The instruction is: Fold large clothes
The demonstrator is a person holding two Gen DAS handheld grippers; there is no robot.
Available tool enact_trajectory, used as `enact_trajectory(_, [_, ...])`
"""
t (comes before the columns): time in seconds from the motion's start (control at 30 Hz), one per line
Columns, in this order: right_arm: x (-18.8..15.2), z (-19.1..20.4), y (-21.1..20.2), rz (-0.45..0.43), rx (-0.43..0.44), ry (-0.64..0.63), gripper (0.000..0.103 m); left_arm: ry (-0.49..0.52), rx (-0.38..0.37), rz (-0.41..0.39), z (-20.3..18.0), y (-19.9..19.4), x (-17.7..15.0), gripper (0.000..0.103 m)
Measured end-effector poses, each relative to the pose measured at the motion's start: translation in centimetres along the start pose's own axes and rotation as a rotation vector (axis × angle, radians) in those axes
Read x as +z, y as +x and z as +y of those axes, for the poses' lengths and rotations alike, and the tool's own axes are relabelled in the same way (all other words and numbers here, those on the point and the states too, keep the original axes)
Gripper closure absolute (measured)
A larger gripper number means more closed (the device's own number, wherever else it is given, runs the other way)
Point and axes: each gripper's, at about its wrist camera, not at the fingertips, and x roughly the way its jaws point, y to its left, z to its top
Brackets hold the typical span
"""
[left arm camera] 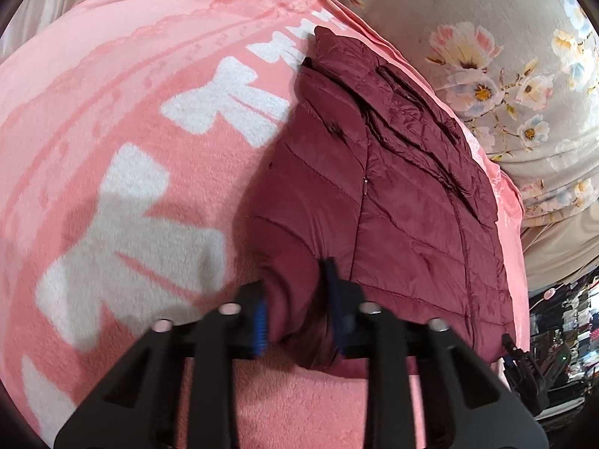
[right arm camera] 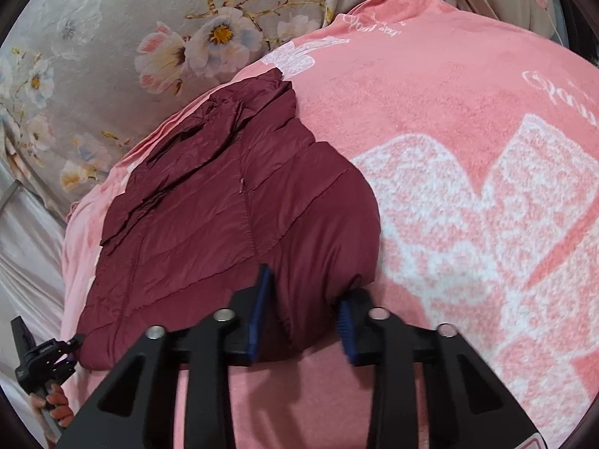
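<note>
Pink fleece blanket (left arm camera: 123, 119) with white bow prints covers the bed. Beyond the blanket's far edge lies a grey quilt (left arm camera: 486, 18) printed with pale flowers. Beside the blanket, at the frame edge, a dim cluttered area (left arm camera: 561, 321) shows, too blurred to identify.

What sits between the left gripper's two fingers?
A bunched corner of the maroon puffer jacket fills the gap between the left gripper fingers, in the left wrist view.

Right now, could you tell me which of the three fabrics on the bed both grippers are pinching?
The maroon quilted jacket: both grippers pinch its near edge. The pink blanket lies beneath it; the floral bedding lies beyond.
</note>
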Motion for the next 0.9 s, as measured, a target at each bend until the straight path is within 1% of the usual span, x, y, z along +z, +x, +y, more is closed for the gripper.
enact_trajectory(0.03, [-0.1, 0.0, -0.2, -0.001, 0.004, -0.002, 0.094, 0.004, -0.001, -0.002, -0.1, -0.3, -0.1, 0.089])
enact_trajectory(0.07, [-0.2, -0.2, -0.7, -0.004, 0.022, 0.004, 0.096, 0.008, -0.004, -0.005, -0.1, -0.5, -0.2, 0.092])
enact_trajectory(0.17, [-0.7, -0.7, -2.4, -0.009, 0.068, 0.010, 0.098, 0.021, -0.012, -0.027, -0.6, -2.0, -0.6, 0.095])
enact_trajectory(0.3, [-1.9, -1.1, -6.0, -0.004, 0.116, -0.046, 0.099, 0.030, -0.039, -0.041, -0.7, -4.8, -1.5, 0.096])
enact_trajectory(0.43, [-4.5, -1.9, -10.6, 0.007, 0.137, -0.105, 0.099, 0.065, -0.057, -0.047, -0.4, -8.6, -3.8, 0.097])
enact_trajectory(0.57, [-6.8, -3.2, -15.2, 0.004, 0.196, -0.082, 0.099, 0.084, -0.071, -0.035, 0.2, -12.5, -7.3, 0.097])
enact_trajectory(0.63, [-7.5, -3.6, -17.7, -0.011, 0.223, -0.074, 0.100, 0.091, -0.078, -0.040, 0.3, -14.7, -8.7, 0.098])
enact_trajectory(0.7, [-7.4, -3.1, -21.0, -0.061, 0.251, -0.082, 0.100, 0.100, -0.092, -0.075, 0.0, -17.7, -9.8, 0.098])
enact_trajectory(0.77, [-6.5, -2.0, -23.7, -0.129, 0.284, -0.102, 0.100, 0.109, -0.107, -0.133, -0.7, -20.3, -10.1, 0.098])
enact_trajectory(0.8, [-5.7, -1.3, -24.5, -0.162, 0.299, -0.114, 0.100, 0.118, -0.117, -0.176, -1.3, -21.8, -9.9, 0.098])
enact_trajectory(0.87, [-3.7, 0.5, -26.0, -0.236, 0.327, -0.155, 0.100, 0.130, -0.133, -0.242, -2.2, -23.5, -8.9, 0.098])
enact_trajectory(0.9, [-2.6, 1.3, -26.2, -0.265, 0.341, -0.179, 0.100, 0.143, -0.150, -0.285, -3.0, -24.3, -8.0, 0.098])
